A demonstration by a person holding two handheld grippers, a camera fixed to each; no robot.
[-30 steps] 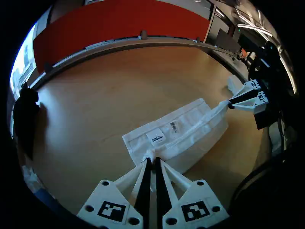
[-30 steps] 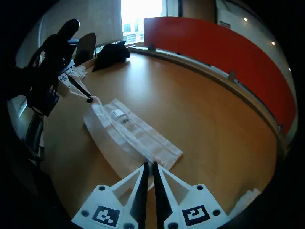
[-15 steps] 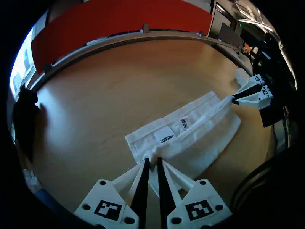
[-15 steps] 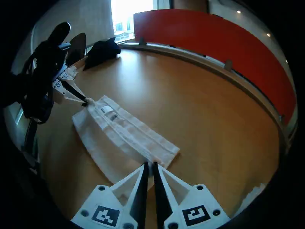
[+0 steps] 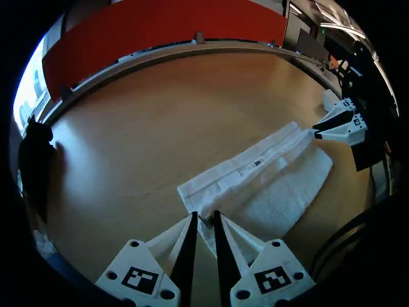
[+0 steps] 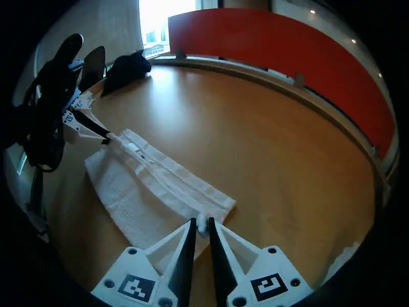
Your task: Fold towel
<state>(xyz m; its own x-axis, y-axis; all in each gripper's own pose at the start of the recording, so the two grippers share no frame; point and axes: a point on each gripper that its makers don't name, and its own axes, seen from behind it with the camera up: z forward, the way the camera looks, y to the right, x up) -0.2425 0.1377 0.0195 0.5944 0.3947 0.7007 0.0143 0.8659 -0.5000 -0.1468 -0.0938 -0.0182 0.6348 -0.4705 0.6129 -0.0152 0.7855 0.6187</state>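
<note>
A white towel (image 5: 266, 174) lies folded lengthwise on the wooden table (image 5: 153, 117), its hemmed band along the far side. My left gripper (image 5: 204, 215) is shut on the towel's near corner. In the left gripper view the right gripper (image 5: 313, 133) pinches the far end of the towel at the right. In the right gripper view the towel (image 6: 148, 179) stretches away to the left. My right gripper (image 6: 202, 221) is shut on a small bunch of its corner. The left gripper (image 6: 106, 139), held by a dark-sleeved arm, grips the opposite corner.
A red partition (image 5: 153, 25) runs behind the table's curved far rim (image 6: 307, 110). A black bundle (image 6: 122, 69) lies near the window end, with a dark chair (image 6: 94, 61) beside it. Some white cloth (image 6: 345, 256) sits at the table edge, lower right.
The towel has come down flat onto the table and the upper layer has spread out. Its label is now mostly turned under. Both pairs of fingers stand slightly wider apart than before.
</note>
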